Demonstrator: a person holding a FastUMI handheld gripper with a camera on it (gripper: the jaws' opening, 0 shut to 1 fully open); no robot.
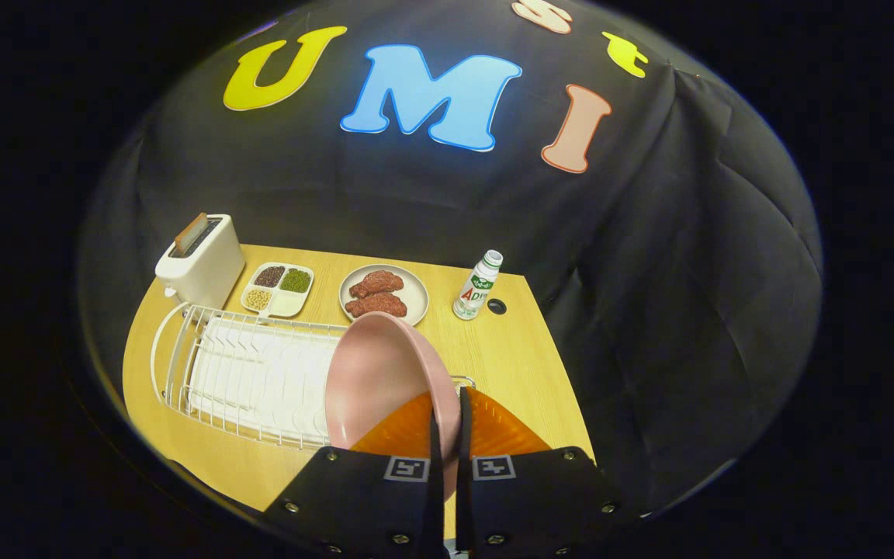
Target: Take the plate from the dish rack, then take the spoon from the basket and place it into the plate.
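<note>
A pink plate (377, 376) hangs on edge in the air, tilted, with my gripper (447, 415) shut on its rim; both fingers press on the rim from either side. The plate is above the right end of the white wire dish rack (245, 373), which lies on the wooden table (509, 357) just ahead and left of the fingers. The rack's slots behind the plate stand bare. I cannot make out the spoon or the basket; the plate and my fingers hide the table near the rack's right end.
Beyond the rack stand a white toaster (200, 260) with a slice in it, a divided tray of beans (278, 289), a grey plate with meat (383, 295) and a small bottle (478, 286). The table's right edge lies close to the fingers.
</note>
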